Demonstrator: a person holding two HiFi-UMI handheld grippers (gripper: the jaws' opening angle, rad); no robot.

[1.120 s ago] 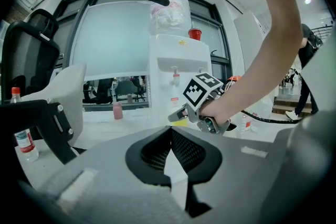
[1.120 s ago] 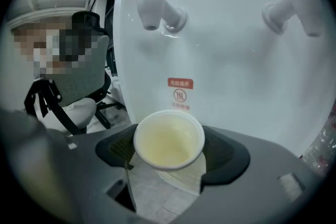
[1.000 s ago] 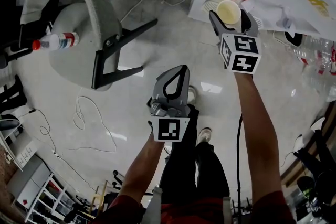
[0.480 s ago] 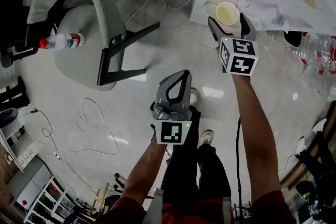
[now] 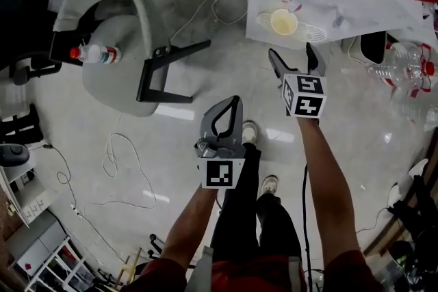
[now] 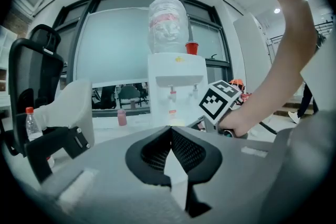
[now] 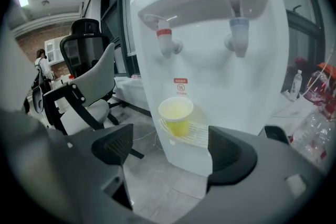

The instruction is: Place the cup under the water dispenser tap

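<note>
A yellow paper cup [image 5: 284, 22] [image 7: 176, 115] stands upright on the drip tray [image 7: 199, 135] of the white water dispenser [image 7: 210, 76]. It is below the red tap [image 7: 164, 39] and to the left of the blue tap [image 7: 237, 42]. My right gripper [image 5: 292, 51] [image 7: 170, 147] is open, its jaws have just been opening, and nothing is between them. The cup stands apart, ahead of its tips. My left gripper [image 5: 236, 101] [image 6: 169, 128] hangs lower over the floor, shut and empty.
A grey office chair [image 5: 116, 17] with a plastic bottle [image 5: 96, 53] on its seat stands at the left. Loose cables [image 5: 116, 154] lie on the floor. Empty water jugs [image 5: 404, 65] lie to the right of the dispenser. A red cup [image 6: 192, 48] sits on top of the dispenser.
The right gripper has let go of the cup and drawn back from the dispenser, jaws spread. The cup stays on the tray. The left gripper has risen slightly.
</note>
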